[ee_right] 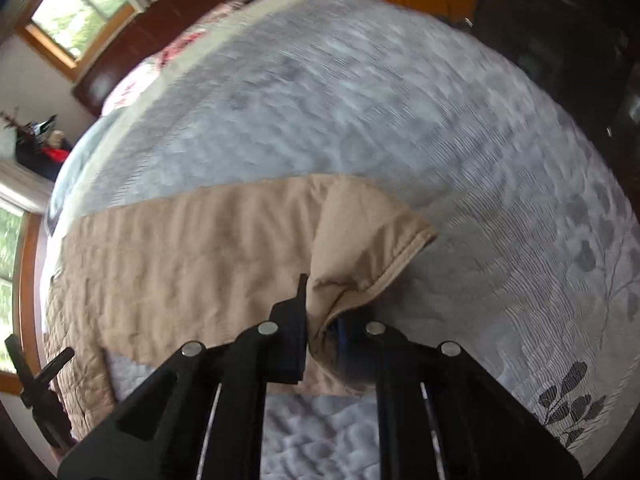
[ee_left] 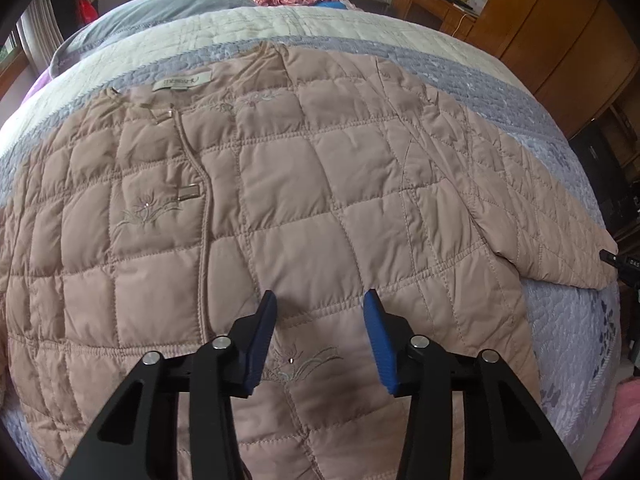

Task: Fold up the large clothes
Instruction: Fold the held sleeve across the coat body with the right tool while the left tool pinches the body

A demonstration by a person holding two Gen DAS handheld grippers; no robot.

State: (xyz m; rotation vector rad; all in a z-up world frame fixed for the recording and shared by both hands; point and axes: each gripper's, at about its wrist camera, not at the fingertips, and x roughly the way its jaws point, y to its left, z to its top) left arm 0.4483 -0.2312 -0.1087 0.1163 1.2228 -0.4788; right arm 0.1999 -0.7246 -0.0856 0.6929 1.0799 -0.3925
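The beige quilted jacket (ee_left: 280, 208) lies spread flat on the bed's grey quilt (ee_left: 568, 320), left gripper (ee_left: 320, 304) hovering wide above its hem (nothing held), right gripper (ee_right: 320, 320) pinching the sleeve cuff (ee_right: 360, 240).

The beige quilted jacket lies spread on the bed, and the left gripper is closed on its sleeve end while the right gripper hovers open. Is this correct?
Sides are swapped. The right wrist view shows the right gripper closed on the sleeve end of the jacket; the left wrist view shows the left gripper hovering open above it.
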